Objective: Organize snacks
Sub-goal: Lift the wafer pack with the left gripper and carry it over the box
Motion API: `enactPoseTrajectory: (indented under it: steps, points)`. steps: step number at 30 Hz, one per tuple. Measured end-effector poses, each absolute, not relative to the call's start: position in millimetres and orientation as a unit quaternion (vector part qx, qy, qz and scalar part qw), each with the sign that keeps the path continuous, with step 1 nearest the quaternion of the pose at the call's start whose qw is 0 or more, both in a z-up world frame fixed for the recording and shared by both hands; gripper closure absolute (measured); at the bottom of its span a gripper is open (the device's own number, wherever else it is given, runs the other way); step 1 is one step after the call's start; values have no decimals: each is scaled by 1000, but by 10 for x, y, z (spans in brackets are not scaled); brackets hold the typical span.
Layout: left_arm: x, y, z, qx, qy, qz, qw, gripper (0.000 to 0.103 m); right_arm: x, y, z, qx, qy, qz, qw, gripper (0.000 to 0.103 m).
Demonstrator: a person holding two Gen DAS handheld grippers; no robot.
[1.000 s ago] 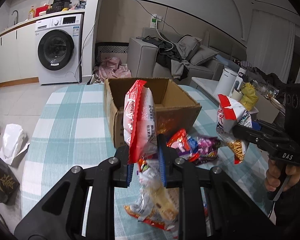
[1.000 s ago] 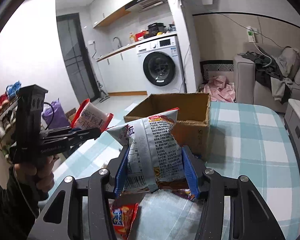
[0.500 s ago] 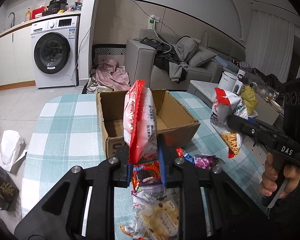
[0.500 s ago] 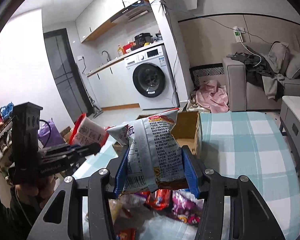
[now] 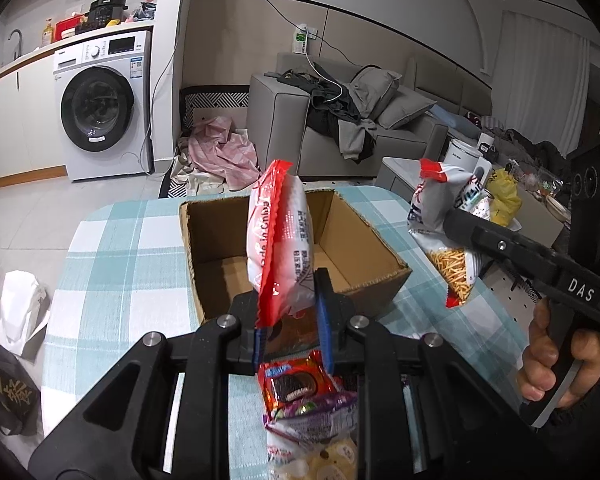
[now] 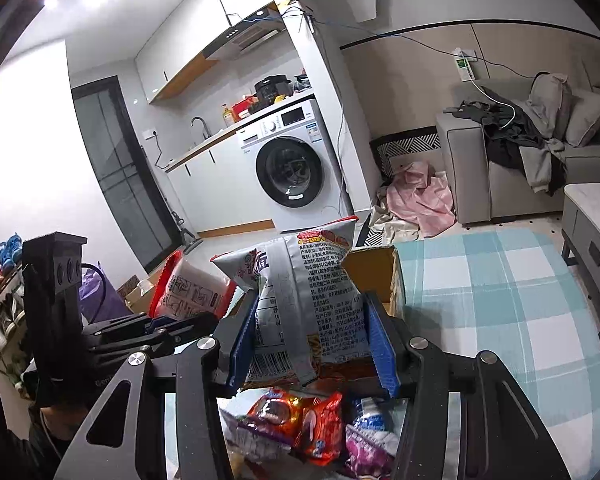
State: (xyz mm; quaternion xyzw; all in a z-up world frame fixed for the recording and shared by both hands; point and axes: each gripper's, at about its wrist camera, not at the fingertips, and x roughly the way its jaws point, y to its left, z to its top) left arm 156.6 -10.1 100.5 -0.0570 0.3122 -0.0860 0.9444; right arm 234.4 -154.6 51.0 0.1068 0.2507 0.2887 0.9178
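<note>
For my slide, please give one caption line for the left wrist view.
Left gripper holds a red-and-white snack bag above the open cardboard box.

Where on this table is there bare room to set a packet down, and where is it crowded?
Free: the checked tablecloth left of the cardboard box, the cloth right of the box in the right wrist view, and the box's bare floor. Crowded: the loose snack pile just below the left claw and right claw.

Two grippers, left gripper (image 5: pixel 290 320) and right gripper (image 6: pixel 314 346); two held snack bags, red-and-white bag (image 5: pixel 282 236), grey chip bag (image 6: pixel 300 300); one cardboard box (image 5: pixel 216 256); a pile of several small snack packets (image 6: pixel 300 432), count unclear; one bench (image 5: pixel 112 248)
</note>
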Motion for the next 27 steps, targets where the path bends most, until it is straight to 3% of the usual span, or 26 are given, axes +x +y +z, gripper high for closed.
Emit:
enactPoseTrajectory:
  steps: [27]
  points:
    - [2478,-147,609,-53,346,-81,933,85,3088,-1397,135,136,295,269,907,52]
